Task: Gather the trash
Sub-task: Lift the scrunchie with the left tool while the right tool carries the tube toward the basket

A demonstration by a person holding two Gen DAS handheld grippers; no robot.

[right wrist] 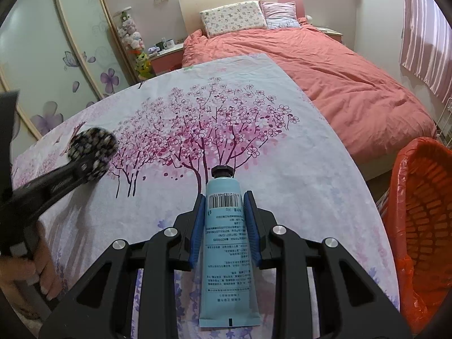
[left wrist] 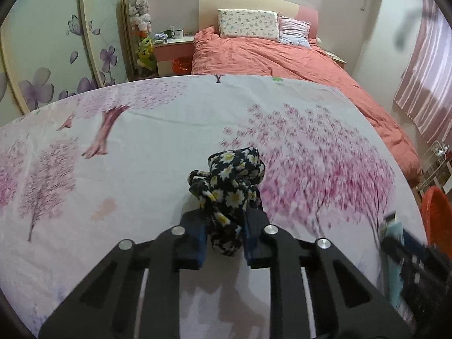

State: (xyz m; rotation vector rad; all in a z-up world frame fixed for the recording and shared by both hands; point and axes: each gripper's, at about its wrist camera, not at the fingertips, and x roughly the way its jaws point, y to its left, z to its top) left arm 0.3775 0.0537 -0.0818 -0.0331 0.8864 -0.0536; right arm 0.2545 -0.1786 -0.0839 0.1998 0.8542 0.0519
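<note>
My left gripper (left wrist: 224,220) is shut on a black scrunchie with white daisies (left wrist: 228,186) and holds it just above the table's cherry-blossom cloth (left wrist: 141,147). The scrunchie also shows blurred at the left of the right wrist view (right wrist: 93,148). My right gripper (right wrist: 224,197) is shut on a light blue tube with a black cap and a barcode (right wrist: 226,240), cap pointing away, held over the cloth. The tube and right gripper show blurred at the lower right of the left wrist view (left wrist: 395,254). An orange bin with an orange liner (right wrist: 423,226) stands beside the table's right edge.
A bed with a coral duvet (right wrist: 339,79) and pillows lies beyond the table. A bedside table with mugs (left wrist: 175,35) and a small orange bin (left wrist: 180,65) stand at the back left. A floral sliding wardrobe (left wrist: 56,56) lines the left wall.
</note>
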